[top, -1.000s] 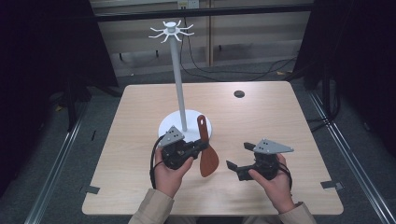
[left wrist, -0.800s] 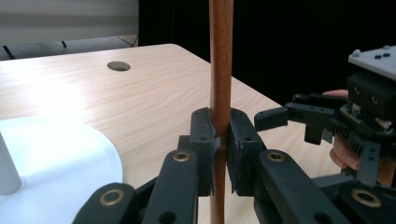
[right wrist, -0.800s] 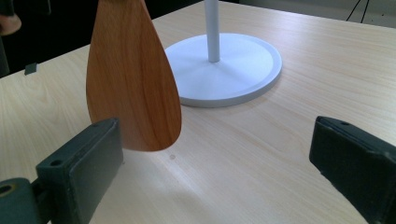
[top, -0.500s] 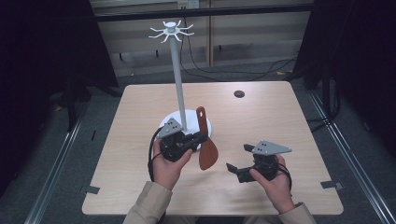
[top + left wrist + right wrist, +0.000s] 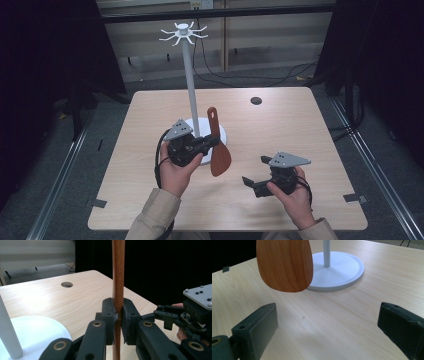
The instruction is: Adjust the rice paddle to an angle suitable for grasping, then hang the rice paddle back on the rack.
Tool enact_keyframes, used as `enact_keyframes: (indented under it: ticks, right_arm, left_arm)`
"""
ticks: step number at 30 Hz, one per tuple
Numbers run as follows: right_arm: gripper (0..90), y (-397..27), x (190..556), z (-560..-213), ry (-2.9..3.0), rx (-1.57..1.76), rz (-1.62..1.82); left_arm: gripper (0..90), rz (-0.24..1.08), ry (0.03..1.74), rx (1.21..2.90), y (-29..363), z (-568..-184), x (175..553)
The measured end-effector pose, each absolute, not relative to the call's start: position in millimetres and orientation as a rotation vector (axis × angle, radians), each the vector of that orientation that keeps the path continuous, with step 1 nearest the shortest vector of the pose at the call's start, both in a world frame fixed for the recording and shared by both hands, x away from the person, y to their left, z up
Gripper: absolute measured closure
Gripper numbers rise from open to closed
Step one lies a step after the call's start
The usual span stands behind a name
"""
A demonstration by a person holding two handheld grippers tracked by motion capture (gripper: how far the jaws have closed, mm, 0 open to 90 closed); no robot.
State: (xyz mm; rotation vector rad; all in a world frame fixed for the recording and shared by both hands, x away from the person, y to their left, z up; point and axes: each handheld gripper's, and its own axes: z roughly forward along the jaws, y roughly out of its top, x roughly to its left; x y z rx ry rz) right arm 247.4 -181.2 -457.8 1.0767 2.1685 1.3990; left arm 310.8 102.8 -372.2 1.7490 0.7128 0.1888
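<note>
A brown wooden spatula (image 5: 218, 150) hangs upright above the table, blade down, handle up. My left gripper (image 5: 212, 142) is shut on its handle (image 5: 118, 285), just in front of the white stand's round base (image 5: 224, 134). The stand's thin pole (image 5: 190, 85) rises to a crown of hooks (image 5: 183, 33). In the right gripper view the blade (image 5: 285, 265) hangs above the tabletop in front of the base (image 5: 347, 270). My right gripper (image 5: 248, 182) is open and empty, low over the table to the right of the spatula; it appears in the left gripper view as well (image 5: 170, 317).
The light wooden table (image 5: 300, 135) has a small round hole (image 5: 256, 100) toward its far right. Bits of dark tape (image 5: 352, 198) mark the near corners. Cables lie on the floor behind the table.
My left gripper has lifted the spatula off the table and turned it upright, moving slightly back toward the stand. The right gripper has stayed nearly still.
</note>
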Motion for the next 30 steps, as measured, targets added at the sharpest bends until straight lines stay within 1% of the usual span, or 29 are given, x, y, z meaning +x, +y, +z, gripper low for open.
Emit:
enact_keyframes:
  ticks: [30]
  right_arm:
    - [2.9, -186, 242, -456, 2.167, 1.062, 1.388]
  left_arm:
    - [82.2, 0.239, 0.676, 1.739, 100, -325, 330]
